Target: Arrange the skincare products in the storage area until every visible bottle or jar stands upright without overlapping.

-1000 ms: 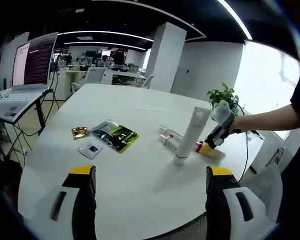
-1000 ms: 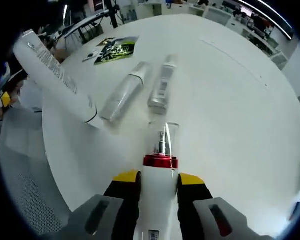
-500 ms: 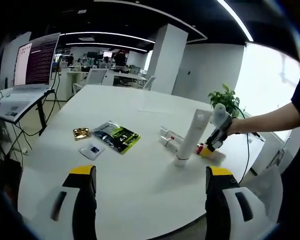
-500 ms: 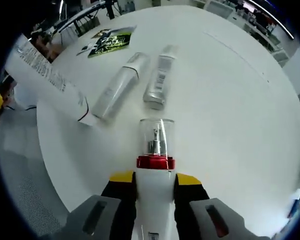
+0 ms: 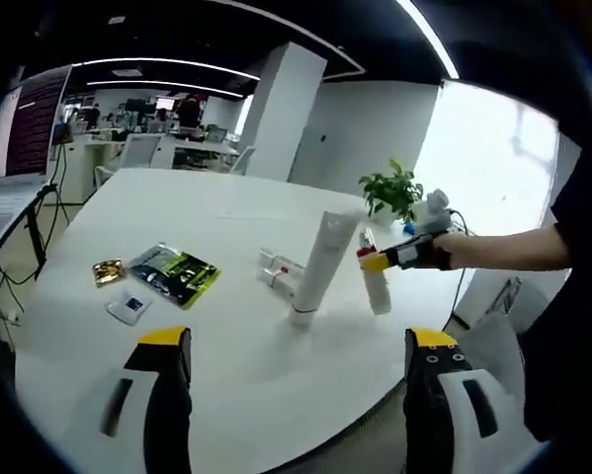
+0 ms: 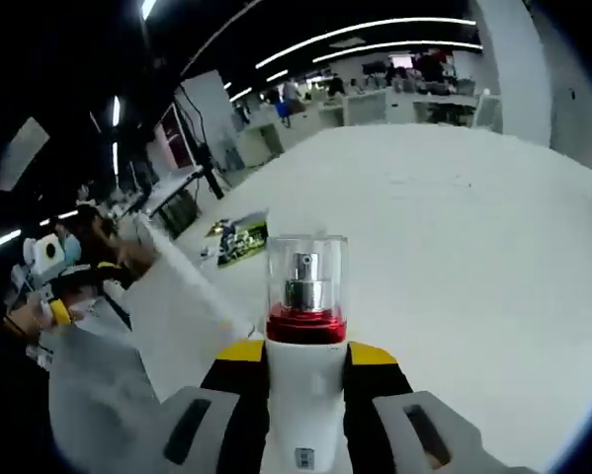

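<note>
Spray bottle (image 6: 305, 326) with red collar and clear cap sits clamped in the right gripper (image 6: 305, 370) above the white table (image 5: 127, 207); left gripper (image 5: 291, 341) gapes wide, empty.

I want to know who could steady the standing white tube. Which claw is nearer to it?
Right. The right claw, shut on the pump bottle, is just beside the white tube. The left claw hangs well back, open, near the table edge.

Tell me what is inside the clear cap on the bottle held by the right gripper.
Inside the clear cap a silver pump nozzle stands above a red collar. The jaws cover the white bottle sides.
</note>
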